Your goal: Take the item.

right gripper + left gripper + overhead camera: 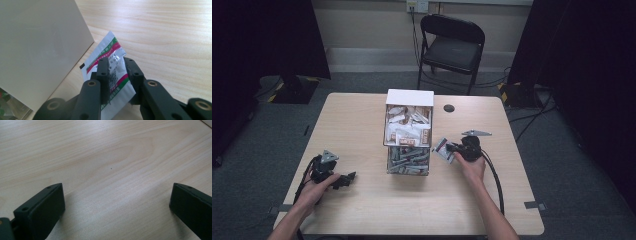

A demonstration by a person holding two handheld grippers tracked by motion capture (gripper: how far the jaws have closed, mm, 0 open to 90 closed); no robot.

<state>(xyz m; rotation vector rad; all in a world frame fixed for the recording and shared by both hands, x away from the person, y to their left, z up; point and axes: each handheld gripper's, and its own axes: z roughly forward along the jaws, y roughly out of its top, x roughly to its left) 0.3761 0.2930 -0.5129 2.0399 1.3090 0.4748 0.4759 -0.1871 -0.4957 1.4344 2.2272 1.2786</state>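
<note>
Right tool (451, 148): clenched on a flat sachet (441, 149) — in the right gripper view the two black jaws pinch the packet (113, 65) from either side near its middle, and its lower edge hangs below them.
Left tool (346, 180): released, jaws spread wide; in the left gripper view bare wood grain of the surface (110, 167) lies between them and nothing is held.
Sachet position: just to the right of the clear box (408, 131), low over the surface, beside the box's pale side wall (37, 47); whether it touches that wall I cannot tell.
Right hand (471, 162): forearm comes in from the bottom edge, hand wrapped around the tool's body, tool pointing left toward the box, its cable trailing back along the arm.
Left hand (314, 189): rests low at the near left of the surface, well apart from the box, tool pointing right.
Box: stands mid-surface, two tiers — white-and-brown packets above, grey-green packets below, with a white lid or flap at its far end.
Writing: the sachet is white with green and red bands and dark print; the characters are too blurred to read, possibly not Latin script.
Surroundings: a small dark round disc (449, 108) lies on the surface beyond the box; a black folding chair (453, 45) stands behind.
</note>
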